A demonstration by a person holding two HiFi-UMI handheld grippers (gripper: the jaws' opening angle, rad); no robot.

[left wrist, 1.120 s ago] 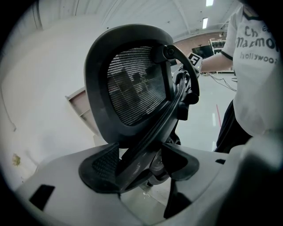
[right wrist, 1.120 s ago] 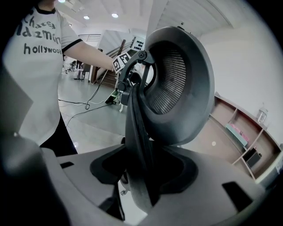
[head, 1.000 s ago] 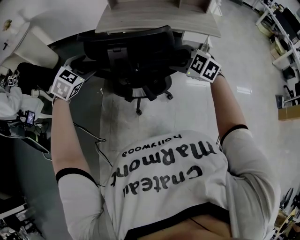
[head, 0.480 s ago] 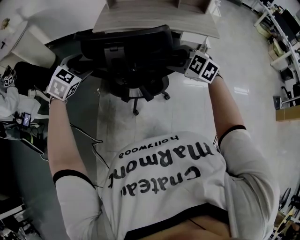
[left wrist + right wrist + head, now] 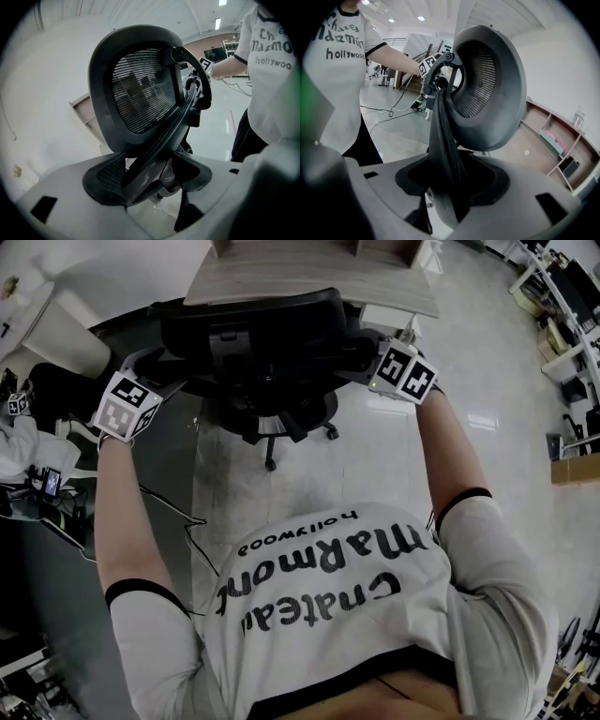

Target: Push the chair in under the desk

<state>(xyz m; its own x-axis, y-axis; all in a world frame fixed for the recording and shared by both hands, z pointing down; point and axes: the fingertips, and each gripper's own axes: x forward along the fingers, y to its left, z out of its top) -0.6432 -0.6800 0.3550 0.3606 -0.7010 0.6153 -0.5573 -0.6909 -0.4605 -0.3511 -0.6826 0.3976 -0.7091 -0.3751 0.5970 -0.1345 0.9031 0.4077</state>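
Closest to me, my left gripper (image 5: 150,176) and right gripper (image 5: 450,183) are at the two sides of the chair (image 5: 253,343), which stands straight in front of me, between my arms. Each gripper is closed on the side edge of the backrest frame, and the dark frame fills the gap between the pads (on the right side the jaws are quite wide around it). Below the backrest I see the wheels (image 5: 270,463) on the pale floor. A thin cable (image 5: 178,507) lies on the floor at my left, apart from the wheels. Beyond the chair is the desk (image 5: 309,277). The top of the backrest is just at its front edge.
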